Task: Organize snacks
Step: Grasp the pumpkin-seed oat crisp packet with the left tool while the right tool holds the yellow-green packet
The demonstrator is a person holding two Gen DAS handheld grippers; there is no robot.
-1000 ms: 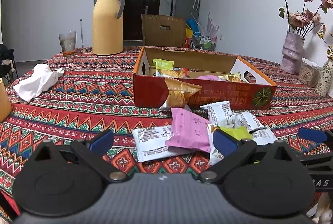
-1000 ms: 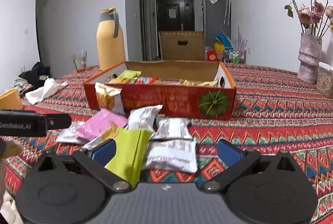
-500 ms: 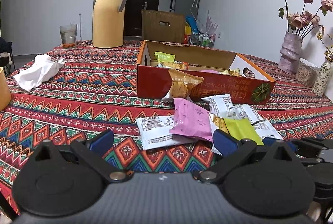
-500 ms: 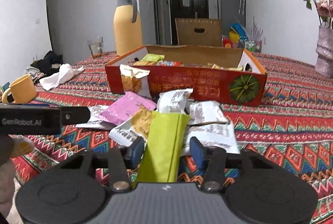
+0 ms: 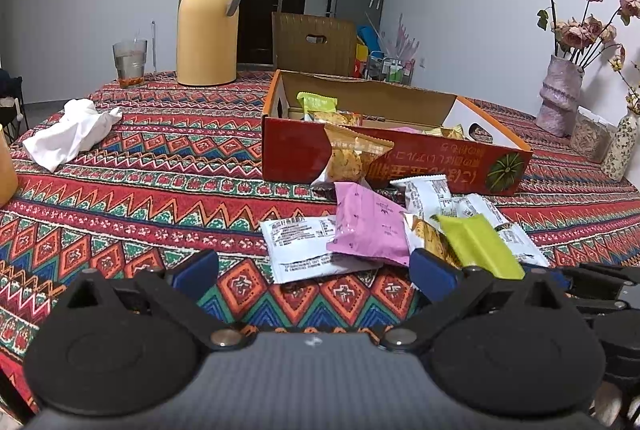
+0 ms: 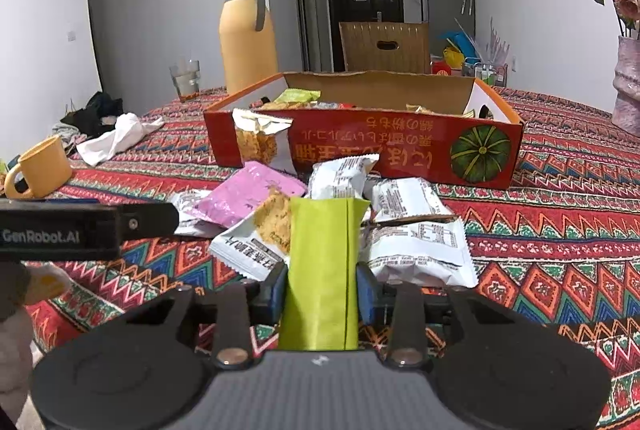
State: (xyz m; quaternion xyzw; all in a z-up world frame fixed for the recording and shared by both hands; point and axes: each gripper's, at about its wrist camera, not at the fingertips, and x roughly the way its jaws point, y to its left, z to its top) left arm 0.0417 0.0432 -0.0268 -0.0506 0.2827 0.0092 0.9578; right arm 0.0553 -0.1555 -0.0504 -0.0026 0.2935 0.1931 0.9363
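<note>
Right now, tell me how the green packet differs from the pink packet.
The green packet is clamped between the right gripper's fingers, which have just closed on it; the pink packet lies free in the pile. The green one is plain and lime, with its far end lifted over the other snacks; the pink one lies flat, partly over a white packet and carries a small print. Both are sealed snack packets, still outside the box.

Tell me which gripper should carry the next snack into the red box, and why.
Right. The right gripper is already shut on the green packet, and the red box lies straight ahead. The left gripper is open and empty.
</note>
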